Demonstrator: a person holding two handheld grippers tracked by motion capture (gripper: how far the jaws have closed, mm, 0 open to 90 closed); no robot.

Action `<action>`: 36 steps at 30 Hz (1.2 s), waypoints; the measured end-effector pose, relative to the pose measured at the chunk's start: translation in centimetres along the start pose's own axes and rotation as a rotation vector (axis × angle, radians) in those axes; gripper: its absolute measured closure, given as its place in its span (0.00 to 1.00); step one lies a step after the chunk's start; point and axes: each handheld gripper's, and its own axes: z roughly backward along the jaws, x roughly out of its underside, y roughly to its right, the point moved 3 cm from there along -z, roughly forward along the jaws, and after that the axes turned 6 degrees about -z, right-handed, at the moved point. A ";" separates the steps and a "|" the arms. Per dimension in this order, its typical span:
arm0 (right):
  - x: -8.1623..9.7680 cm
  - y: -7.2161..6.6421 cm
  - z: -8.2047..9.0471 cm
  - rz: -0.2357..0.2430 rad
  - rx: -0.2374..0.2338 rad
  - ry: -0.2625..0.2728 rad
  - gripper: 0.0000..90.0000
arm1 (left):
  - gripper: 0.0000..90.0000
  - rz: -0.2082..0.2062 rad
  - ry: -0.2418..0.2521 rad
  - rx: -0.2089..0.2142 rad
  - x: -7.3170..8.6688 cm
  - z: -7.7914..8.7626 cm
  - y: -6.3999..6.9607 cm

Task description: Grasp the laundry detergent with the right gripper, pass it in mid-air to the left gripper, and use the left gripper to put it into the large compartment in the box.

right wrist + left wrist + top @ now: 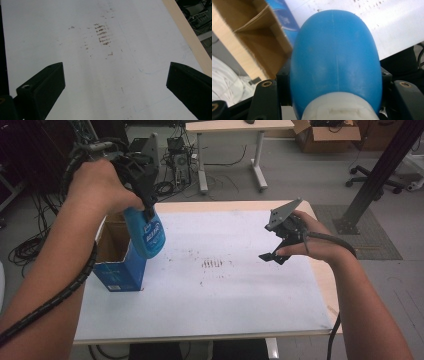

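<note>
Left hand-held gripper (145, 202) clamped on neck of blue bottle (146, 236) — smooth rounded body, white collar, printed label — hanging bottom-down over open cardboard box (120, 272) at left edge of white surface (240, 290); right hand-held gripper (272, 256) open, empty.

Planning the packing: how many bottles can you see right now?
1. The blue bottle is held in the left gripper, above the open box at the table's left. More may be hidden inside the box.
</note>
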 end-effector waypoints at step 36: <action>0.2 0.5 -1.3 -0.027 -0.013 -0.026 0.02 | 0.43 0.282 0.011 -0.012 3.3 2.8 -7.9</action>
